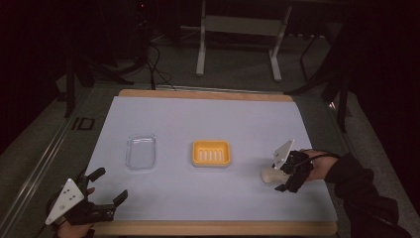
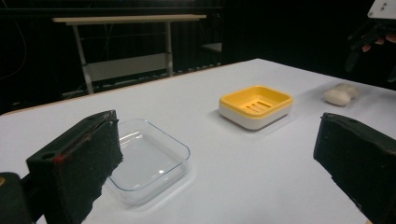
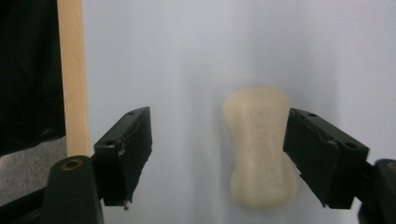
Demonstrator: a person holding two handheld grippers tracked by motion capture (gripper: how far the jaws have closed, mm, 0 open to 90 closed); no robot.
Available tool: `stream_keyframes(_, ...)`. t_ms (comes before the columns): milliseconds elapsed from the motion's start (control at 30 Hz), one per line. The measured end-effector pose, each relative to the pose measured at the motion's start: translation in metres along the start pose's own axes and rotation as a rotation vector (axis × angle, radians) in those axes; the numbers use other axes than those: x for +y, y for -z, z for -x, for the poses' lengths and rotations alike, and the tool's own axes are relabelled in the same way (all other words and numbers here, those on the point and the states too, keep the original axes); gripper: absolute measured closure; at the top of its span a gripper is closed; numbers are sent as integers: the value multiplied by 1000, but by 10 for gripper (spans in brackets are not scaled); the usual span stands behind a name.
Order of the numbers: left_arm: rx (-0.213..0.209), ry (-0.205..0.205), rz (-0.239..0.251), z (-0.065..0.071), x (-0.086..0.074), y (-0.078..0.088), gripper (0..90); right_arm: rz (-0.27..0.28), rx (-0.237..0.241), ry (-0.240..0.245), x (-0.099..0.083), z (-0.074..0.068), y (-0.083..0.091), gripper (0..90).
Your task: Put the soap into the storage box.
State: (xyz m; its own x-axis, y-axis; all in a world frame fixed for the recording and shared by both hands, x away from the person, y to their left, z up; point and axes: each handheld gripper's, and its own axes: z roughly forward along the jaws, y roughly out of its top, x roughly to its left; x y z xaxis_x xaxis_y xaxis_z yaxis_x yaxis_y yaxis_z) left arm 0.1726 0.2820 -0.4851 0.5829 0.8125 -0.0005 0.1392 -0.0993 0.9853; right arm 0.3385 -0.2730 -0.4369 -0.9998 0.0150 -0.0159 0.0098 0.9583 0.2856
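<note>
Glass dish [image 2: 148, 161] – yellow soap dish [image 2: 256, 105] beyond.

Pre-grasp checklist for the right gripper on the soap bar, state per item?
1. Cream, waisted soap bar lies between the right gripper jaws: ok.
2. Bar centred in the gap: not ok; it sits hard by one jaw, with wide space to the other.
3. Pads pressing on the bar: not ok; jaws open, and contact on the near side cannot be told.
4. Yellow ribbed soap dish on a white base empty: ok.
5. Clear glass rectangular dish apart from the soap dish: ok.
6. Left gripper open, at the table's near edge: ok.
</note>
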Motion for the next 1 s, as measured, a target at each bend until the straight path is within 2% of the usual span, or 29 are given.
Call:
stream_keyframes(133,2,-1,-1,0,-1,1,12,24,-13,0,-1,11,-1,257)
stream_keyframes(233,6,-2,-1,1,-1,2,11,24,-14,6,-3,13,-4,264)
stream_keyframes(333,9,-2,-3,1,-1,2,11,3,-19,5,-6,18,-11,264)
stream_keyframes(367,10,0,-4,1,-1,3,11,-27,-28,3,-9,20,-17,265)
stream_keyframes(433,10,-1,-4,1,-1,3,11,-45,-29,10,-11,22,-22,265)
stream_keyframes(633,11,-2,-8,2,-1,2,11,-55,-26,12,-15,24,-29,318)
stream_keyframes(733,10,-4,-10,2,-1,2,11,-86,-28,25,-16,27,-35,328)
stream_keyframes(767,10,-6,-11,2,-1,2,11,-116,-25,40,-16,28,-39,333)
stream_keyframes(1000,8,-13,-13,3,-1,2,11,-158,-25,64,-13,30,-46,355)
